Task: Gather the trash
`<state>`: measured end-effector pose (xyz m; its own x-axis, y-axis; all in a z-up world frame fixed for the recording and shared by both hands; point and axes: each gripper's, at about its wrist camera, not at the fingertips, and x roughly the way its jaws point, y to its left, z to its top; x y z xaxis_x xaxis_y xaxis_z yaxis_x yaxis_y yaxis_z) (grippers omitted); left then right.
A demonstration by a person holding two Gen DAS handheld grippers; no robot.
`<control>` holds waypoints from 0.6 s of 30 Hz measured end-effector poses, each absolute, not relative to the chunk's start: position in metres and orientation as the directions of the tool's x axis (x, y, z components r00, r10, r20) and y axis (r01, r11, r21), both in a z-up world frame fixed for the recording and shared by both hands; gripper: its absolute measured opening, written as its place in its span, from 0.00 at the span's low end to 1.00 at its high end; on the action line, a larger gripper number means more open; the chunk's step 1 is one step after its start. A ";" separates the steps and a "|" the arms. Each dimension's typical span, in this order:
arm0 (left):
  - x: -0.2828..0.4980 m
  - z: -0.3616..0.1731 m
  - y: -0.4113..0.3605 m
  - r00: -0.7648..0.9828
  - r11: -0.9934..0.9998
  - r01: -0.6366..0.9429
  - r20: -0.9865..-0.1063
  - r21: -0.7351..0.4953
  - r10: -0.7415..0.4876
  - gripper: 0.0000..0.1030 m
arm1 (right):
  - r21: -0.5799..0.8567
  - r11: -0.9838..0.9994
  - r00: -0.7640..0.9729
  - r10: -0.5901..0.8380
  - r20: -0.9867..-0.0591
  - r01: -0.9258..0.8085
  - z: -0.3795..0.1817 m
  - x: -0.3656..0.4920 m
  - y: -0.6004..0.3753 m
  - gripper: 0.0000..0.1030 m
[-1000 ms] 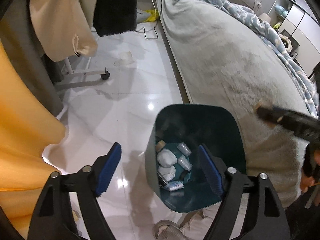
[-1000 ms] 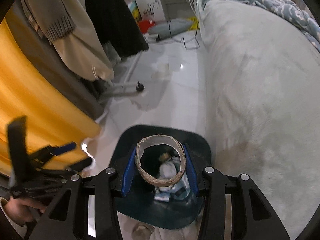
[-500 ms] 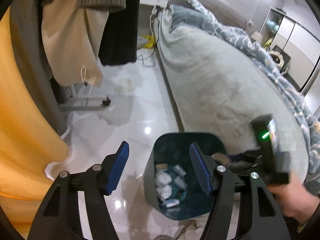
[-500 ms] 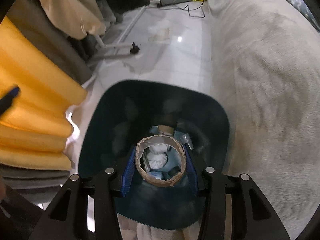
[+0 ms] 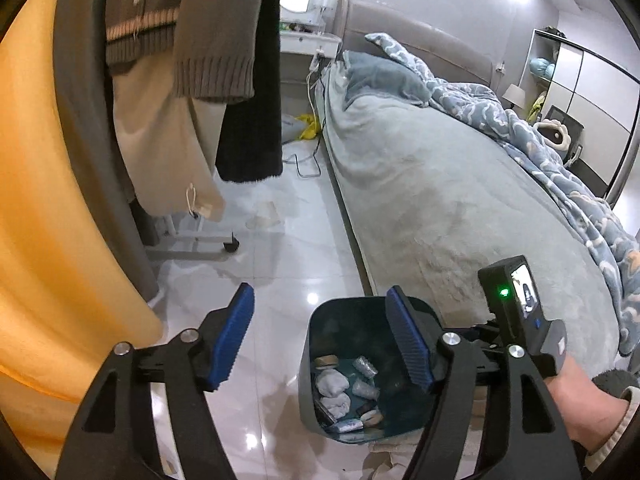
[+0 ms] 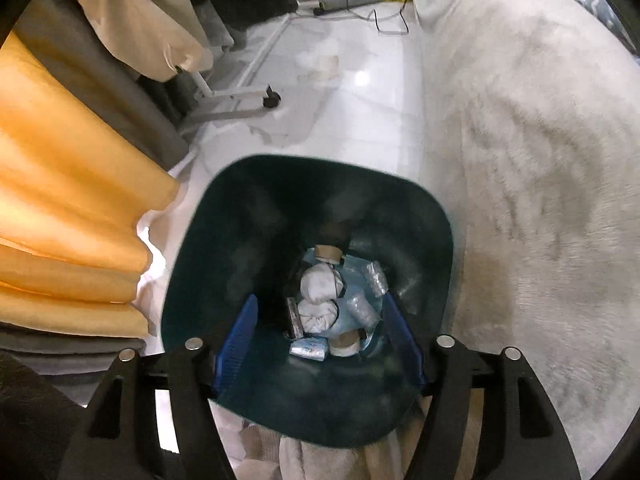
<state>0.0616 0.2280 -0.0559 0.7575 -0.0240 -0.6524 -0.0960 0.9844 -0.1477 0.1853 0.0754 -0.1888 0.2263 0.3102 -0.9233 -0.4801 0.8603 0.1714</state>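
Note:
A dark teal trash bin (image 6: pixel 224 240) stands on the white floor beside the bed; it also shows in the left wrist view (image 5: pixel 316 324). Inside lie crumpled white tissues (image 6: pixel 320 284), plastic wrappers (image 6: pixel 376 278) and cardboard rolls, one at the back (image 6: pixel 329 252) and one at the front (image 6: pixel 346 344). My right gripper (image 6: pixel 318 340) is open and empty right above the bin's mouth. My left gripper (image 5: pixel 320 340) is open and empty, higher up and left of the bin, with the right gripper's body (image 5: pixel 520 312) beside it.
A bed with a grey blanket (image 5: pixel 440 184) runs along the right. Orange and grey curtains (image 5: pixel 36 200) hang on the left. A clothes rack with hanging garments (image 5: pixel 188 80) and a wheeled base (image 5: pixel 230 245) stands behind. Cables (image 6: pixel 384 20) lie on the floor.
My right gripper opened and the cardboard roll it held dropped into the bin. My left gripper rose and tilted up, away from the bin.

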 end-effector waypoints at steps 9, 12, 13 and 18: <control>0.047 -0.028 0.196 0.807 0.990 -0.086 -0.590 -0.109 0.004 0.93 | 0.127 0.856 0.435 0.377 -0.818 -0.501 -0.110 0.160 0.041 0.75; 0.042 -0.021 0.184 0.815 0.992 -0.075 -0.579 -0.099 0.004 0.94 | 0.117 0.860 0.498 0.393 -0.773 -0.496 -0.085 0.149 0.023 0.78; 0.042 -0.020 0.180 0.814 0.993 -0.074 -0.581 -0.096 0.004 0.94 | 0.116 0.861 0.512 0.397 -0.761 -0.496 -0.079 0.146 0.018 0.82; 0.037 -0.017 0.156 0.807 0.996 -0.054 -0.591 -0.074 0.000 0.95 | 0.097 0.879 0.606 0.399 -0.688 -0.468 -0.037 0.123 -0.025 0.88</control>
<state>0.0372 0.1556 -0.0166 0.8065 -0.0002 -0.5912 -0.0543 0.9958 -0.0744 0.1225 -0.0250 -0.0369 0.6063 0.3986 -0.6882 -0.4676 0.8786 0.0970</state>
